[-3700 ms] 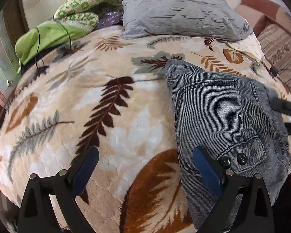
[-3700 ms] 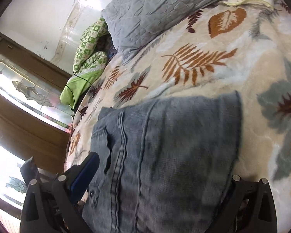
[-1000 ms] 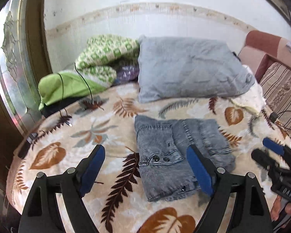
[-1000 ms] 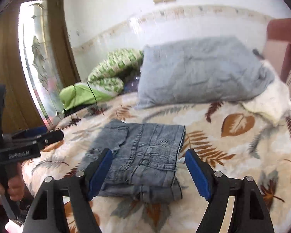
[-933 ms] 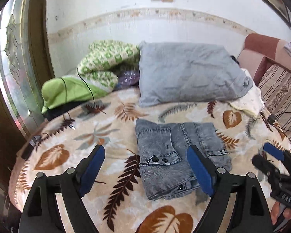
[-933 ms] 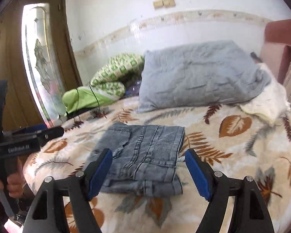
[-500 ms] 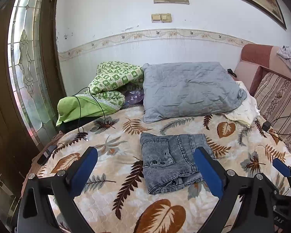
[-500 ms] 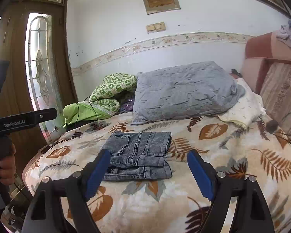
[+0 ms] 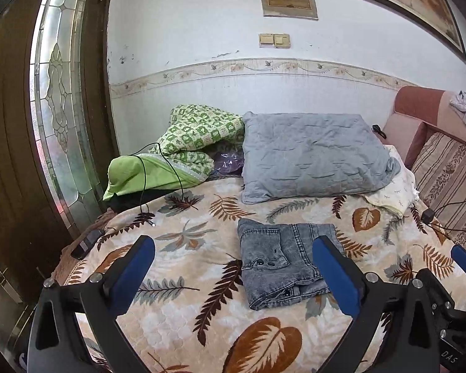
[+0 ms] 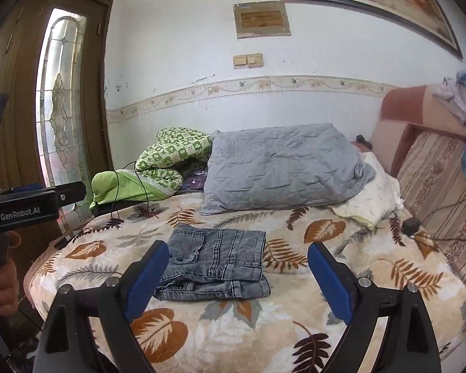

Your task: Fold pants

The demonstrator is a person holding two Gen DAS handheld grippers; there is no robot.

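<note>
Pants [image 10: 216, 264] lie folded in a neat stack on bed [image 10: 372, 273], both grippers, left [image 9: 233, 275] & right [image 10: 237, 279], spread wide, empty, well clear: looks done, so avoid bumping the stack.

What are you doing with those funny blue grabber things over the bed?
A person holds a grabber in each hand for folding pants. The grey jeans already lie folded in a neat stack on the leaf-patterned blanket, in front of the grey pillow. The left gripper and right gripper are both open, holding nothing, up off the bed.
</note>
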